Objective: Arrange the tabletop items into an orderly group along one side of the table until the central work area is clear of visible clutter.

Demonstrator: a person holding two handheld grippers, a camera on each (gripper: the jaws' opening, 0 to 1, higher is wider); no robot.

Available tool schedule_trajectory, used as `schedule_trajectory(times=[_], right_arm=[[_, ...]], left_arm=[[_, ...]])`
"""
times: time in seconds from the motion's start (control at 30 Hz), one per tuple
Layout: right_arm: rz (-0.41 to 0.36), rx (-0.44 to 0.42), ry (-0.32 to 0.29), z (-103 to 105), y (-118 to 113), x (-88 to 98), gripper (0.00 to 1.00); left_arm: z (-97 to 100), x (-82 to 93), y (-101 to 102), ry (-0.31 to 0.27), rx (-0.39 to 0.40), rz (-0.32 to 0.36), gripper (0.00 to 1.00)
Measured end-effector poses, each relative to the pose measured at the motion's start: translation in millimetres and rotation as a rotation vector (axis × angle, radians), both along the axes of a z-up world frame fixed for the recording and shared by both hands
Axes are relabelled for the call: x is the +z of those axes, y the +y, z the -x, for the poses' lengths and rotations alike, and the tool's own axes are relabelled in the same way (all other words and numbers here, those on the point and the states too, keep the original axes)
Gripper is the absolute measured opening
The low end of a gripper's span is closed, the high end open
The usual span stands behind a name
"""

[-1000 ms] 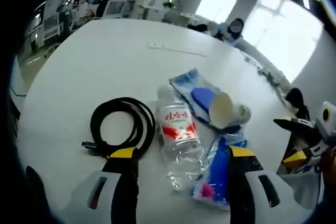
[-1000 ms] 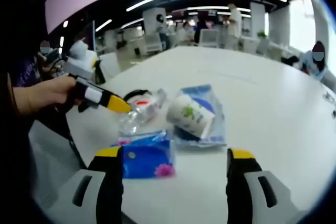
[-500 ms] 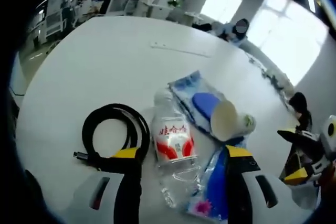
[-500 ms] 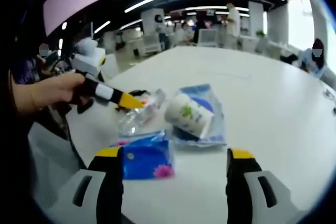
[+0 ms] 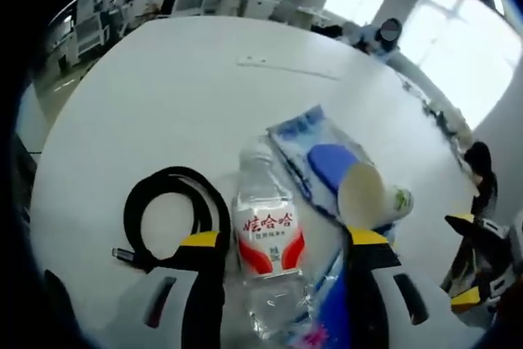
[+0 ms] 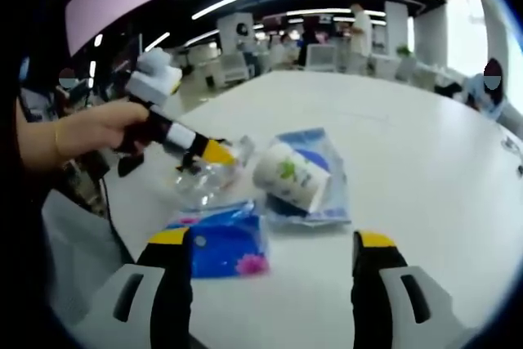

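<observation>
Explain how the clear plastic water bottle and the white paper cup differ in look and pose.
The clear plastic water bottle is see-through with a red and white label; the white paper cup is opaque with a small green print. The bottle lies straight on the white table between the left gripper's jaws, whereas the cup rests on a blue plastic packet. The bottle looks longer than the cup. Both lie on their sides.

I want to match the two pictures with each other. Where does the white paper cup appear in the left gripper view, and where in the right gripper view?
Left gripper view: the paper cup lies on its side right of centre, open mouth toward the camera, on the blue packet.
Right gripper view: the cup lies near the centre, on the same packet.
Shared landmark: the water bottle, beside the cup.
</observation>
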State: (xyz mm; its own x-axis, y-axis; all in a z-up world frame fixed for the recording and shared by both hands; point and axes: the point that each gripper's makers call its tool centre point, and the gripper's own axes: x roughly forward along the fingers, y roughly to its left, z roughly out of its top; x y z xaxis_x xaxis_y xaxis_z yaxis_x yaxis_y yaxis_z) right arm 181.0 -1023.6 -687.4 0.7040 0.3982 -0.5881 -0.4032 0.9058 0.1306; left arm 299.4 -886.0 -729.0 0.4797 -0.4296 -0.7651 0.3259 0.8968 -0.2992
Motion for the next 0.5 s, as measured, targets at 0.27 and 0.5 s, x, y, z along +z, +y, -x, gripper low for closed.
schedule_trajectory(times=[0.27,0.5], right_arm=[[-0.002,-0.006,0.001,1.5,-0.6,-1.3,0.77],[-0.005,-0.014,0.003,2.6,-0.5,-2.7,0.77]], left_arm=[[-6.3,-4.7,-1.8,0.016,0.017,-0.052,0.48],[-11.2,-11.0,-0.6,0.03,0.032,-0.108,0.45]])
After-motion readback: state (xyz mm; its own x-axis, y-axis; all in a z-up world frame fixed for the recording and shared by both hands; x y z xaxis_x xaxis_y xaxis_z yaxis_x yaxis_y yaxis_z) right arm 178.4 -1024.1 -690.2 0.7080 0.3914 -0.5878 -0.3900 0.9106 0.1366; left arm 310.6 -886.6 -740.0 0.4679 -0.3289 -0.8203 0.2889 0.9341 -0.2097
